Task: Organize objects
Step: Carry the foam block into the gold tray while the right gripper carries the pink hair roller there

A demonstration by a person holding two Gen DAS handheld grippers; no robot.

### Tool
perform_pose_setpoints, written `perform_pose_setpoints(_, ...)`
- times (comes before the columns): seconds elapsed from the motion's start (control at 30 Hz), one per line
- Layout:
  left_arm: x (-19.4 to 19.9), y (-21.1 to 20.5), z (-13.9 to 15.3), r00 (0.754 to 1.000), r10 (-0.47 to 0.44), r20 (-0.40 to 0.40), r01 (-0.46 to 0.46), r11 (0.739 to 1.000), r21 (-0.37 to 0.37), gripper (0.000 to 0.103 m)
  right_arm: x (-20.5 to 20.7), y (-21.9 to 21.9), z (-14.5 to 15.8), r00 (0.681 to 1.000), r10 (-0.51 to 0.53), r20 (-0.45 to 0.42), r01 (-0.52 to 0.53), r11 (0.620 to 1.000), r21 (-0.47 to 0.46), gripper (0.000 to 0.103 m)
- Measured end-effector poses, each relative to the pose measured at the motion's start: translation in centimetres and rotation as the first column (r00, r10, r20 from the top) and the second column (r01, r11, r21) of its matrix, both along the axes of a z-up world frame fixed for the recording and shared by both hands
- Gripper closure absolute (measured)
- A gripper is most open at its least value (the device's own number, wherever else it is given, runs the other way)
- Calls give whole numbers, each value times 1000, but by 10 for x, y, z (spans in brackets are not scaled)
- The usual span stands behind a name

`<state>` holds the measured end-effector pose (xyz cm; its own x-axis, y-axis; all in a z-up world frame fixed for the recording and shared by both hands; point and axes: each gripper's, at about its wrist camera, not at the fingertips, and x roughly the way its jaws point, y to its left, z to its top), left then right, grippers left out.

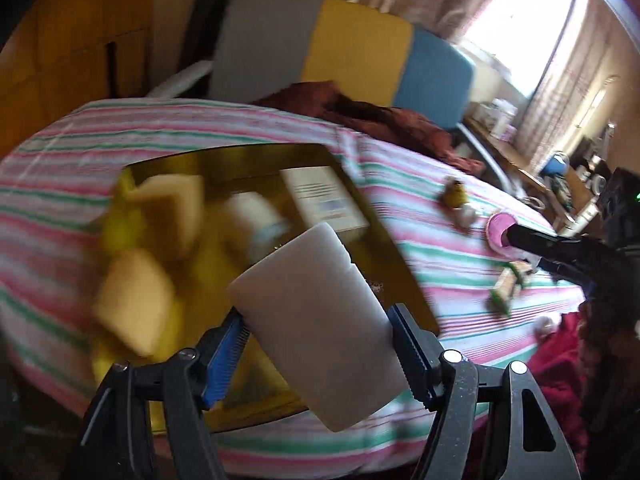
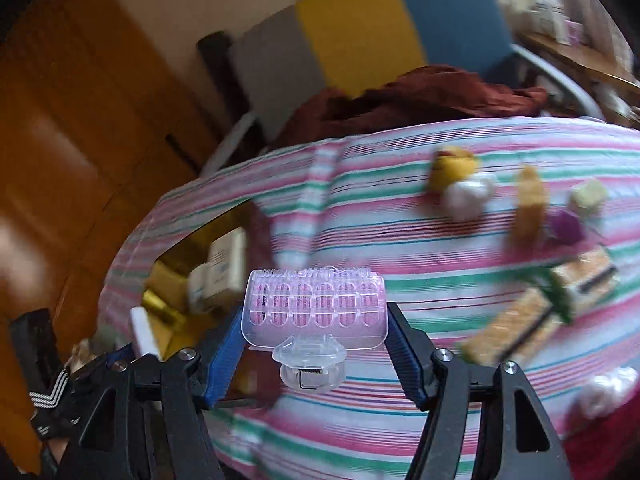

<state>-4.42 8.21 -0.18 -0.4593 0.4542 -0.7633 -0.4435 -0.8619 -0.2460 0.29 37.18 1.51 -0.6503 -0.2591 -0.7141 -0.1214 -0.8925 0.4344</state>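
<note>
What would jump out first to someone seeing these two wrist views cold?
Each gripper already carries something: the left gripper clamps a pale block above the gold tray, and the right gripper clamps a clear pink hair roller. Behind them the striped cloth is strewn with small items, including a yellow plush toy at its far side.

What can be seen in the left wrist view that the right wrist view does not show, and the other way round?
Only the left wrist view shows the two yellow sponges in the gold tray and the left claw shut on a white block. Only the right wrist view shows the right claw shut on a pink hair roller, and a purple piece. Both show the gold tray, the striped cloth, the white box and the yellow toy.
</note>
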Motion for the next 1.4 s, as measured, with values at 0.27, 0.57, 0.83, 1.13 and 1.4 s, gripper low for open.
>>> perform_pose_setpoints(0.27,-10,-61,-15,991,133,-10,-133,989,-58,32,-40,-98,-7,972,233,24,-233,972,9,36)
perform_pose_setpoints(0.57,-15,-73,-31,987,157,-25,-159,976,-147,21,-54,-123,-34,965,238,115,-244,969,42,28)
perform_pose_setpoints(0.83,-14,-78,-27,948,272,-164,-306,919,-250,14,-40,-118,-52,962,214,170,-226,973,55,28)
perform_pose_setpoints(1.13,-7,-74,-5,923,312,-224,-351,922,-165,7,-24,-126,-45,977,171,128,-192,966,172,28)
perform_pose_setpoints(1.4,11,-49,9,931,262,-253,-304,942,-144,6,-17,-141,-35,982,182,56,-191,937,293,24)
